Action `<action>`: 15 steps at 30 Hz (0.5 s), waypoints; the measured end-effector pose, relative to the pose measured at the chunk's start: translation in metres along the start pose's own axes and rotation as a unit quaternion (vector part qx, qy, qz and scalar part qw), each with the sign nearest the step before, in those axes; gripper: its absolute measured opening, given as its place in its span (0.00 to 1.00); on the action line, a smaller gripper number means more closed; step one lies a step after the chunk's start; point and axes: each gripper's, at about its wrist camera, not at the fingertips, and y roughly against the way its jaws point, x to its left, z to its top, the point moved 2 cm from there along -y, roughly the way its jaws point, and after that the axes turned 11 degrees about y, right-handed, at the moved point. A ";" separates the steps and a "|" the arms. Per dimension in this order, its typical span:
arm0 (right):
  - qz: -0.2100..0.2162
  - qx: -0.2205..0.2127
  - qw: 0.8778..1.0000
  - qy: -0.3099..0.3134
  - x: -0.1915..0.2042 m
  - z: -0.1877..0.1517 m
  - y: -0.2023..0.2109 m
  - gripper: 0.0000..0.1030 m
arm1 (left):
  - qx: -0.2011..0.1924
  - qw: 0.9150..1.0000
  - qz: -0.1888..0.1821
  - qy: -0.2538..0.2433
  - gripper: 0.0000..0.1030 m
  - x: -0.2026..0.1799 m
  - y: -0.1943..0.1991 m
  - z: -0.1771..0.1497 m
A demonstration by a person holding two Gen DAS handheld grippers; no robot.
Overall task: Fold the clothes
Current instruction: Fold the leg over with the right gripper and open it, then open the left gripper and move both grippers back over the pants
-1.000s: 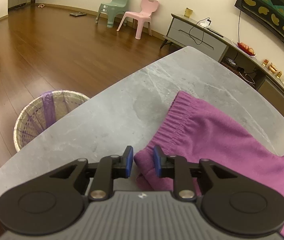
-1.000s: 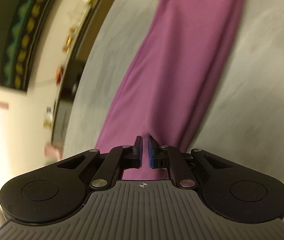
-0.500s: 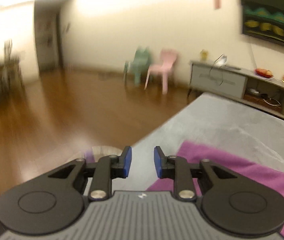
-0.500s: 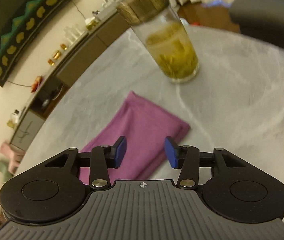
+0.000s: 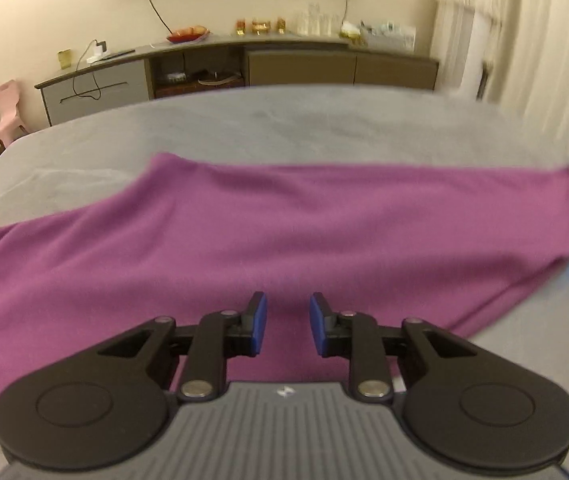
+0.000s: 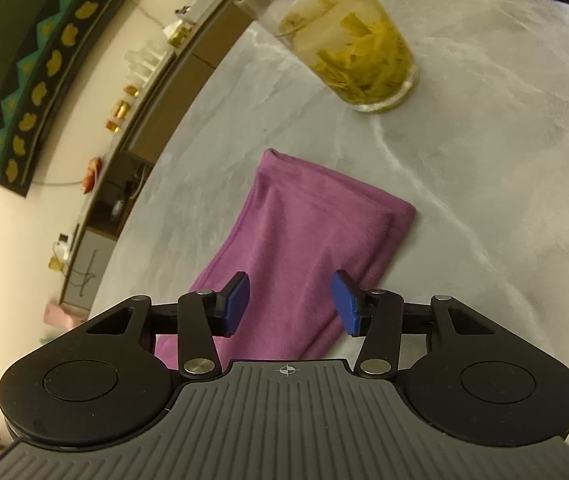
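A purple pair of trousers [image 5: 284,224] lies folded lengthwise across the grey marble table [image 5: 284,120]. My left gripper [image 5: 287,320] hovers over the near edge of its middle. The blue pads stand a small gap apart and grip nothing. In the right wrist view the leg end of the trousers [image 6: 308,216] lies flat, its cuff pointing away. My right gripper [image 6: 289,300] is above that end, jaws opening wide, with no cloth between them.
A tall glass of tea [image 6: 348,44] with a woven lid stands on the table [image 6: 504,160] just beyond the cuff. Behind the table runs a long sideboard [image 5: 284,60] with bottles and a fruit plate. A pink chair [image 5: 0,112] is at far left.
The left gripper swung from the waistband end, by the basket, to face the sideboard over the trousers' middle. The right gripper let go of the cloth and opened; the tea glass came into view.
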 end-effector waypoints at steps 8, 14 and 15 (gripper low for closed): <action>0.044 0.004 0.998 -0.041 -0.022 0.002 -0.007 0.42 | 0.003 1.000 -0.002 -0.002 0.24 0.000 -0.009 -0.002; 0.020 -0.023 0.999 0.021 0.000 0.012 -0.021 0.00 | 0.005 1.000 -0.005 -0.010 0.24 -0.001 -0.012 -0.001; 0.013 -0.029 0.999 0.036 0.005 0.014 -0.023 0.00 | 0.004 1.000 -0.005 -0.012 0.24 -0.001 -0.012 -0.002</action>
